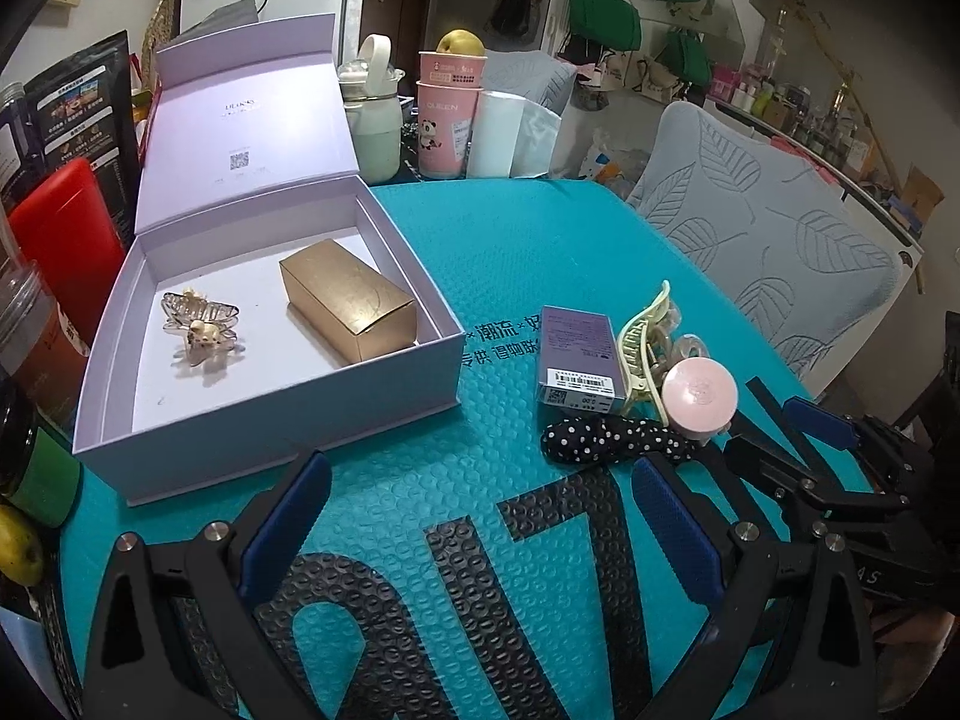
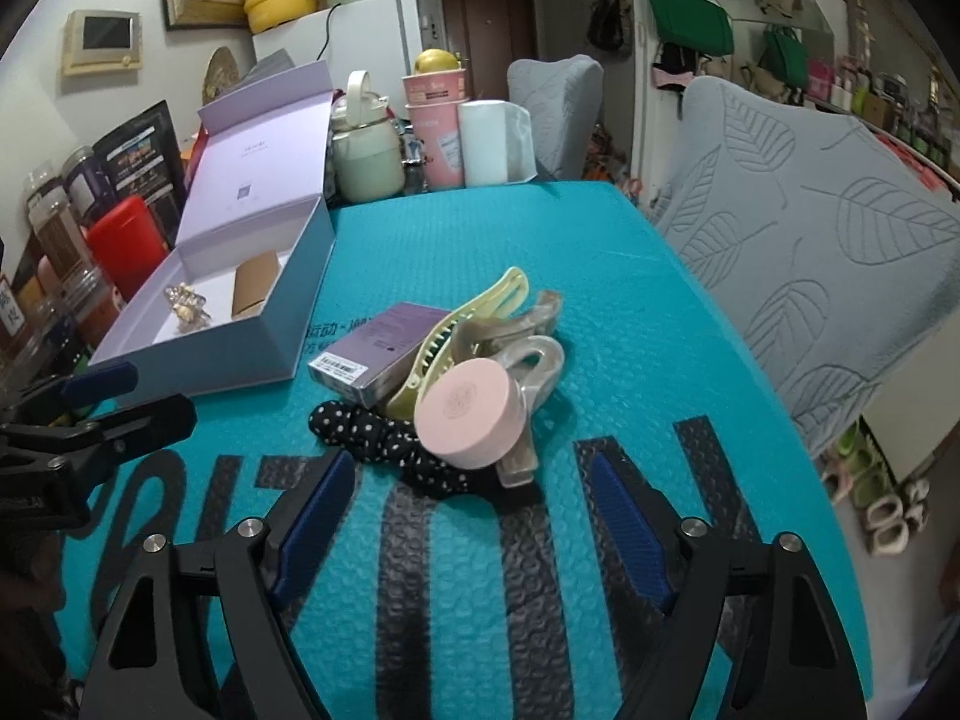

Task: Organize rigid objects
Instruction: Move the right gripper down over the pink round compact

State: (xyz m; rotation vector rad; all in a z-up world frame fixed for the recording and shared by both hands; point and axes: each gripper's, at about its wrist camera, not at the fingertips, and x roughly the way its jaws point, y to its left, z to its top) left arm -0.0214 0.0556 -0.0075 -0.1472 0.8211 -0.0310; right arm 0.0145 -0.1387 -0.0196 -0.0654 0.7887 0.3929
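An open lilac gift box [image 1: 282, 420] [image 2: 240, 360] stands at the left of the teal mat with its lid raised. Inside lie a gold carton [image 1: 348, 306] and a gold claw clip [image 1: 201, 324]. To its right is a small pile: a purple carton [image 1: 576, 354] [image 2: 384, 342], a pale green claw clip [image 1: 645, 342] [image 2: 480, 306], a translucent beige claw clip [image 2: 534, 360], a round pink jar [image 1: 699, 399] [image 2: 471, 414] and a black dotted scrunchie [image 1: 606, 438] [image 2: 372, 429]. My left gripper [image 1: 480, 480] is open over bare mat. My right gripper [image 2: 474, 474] is open just short of the pile, touching nothing.
The teal bubble mat [image 2: 480, 228] covers the table. Cups, a pale green bottle [image 1: 375, 120] and a paper roll [image 1: 495, 132] crowd the far edge. Jars and a red container [image 1: 66, 234] line the left side. Grey covered chairs [image 2: 810, 252] stand to the right.
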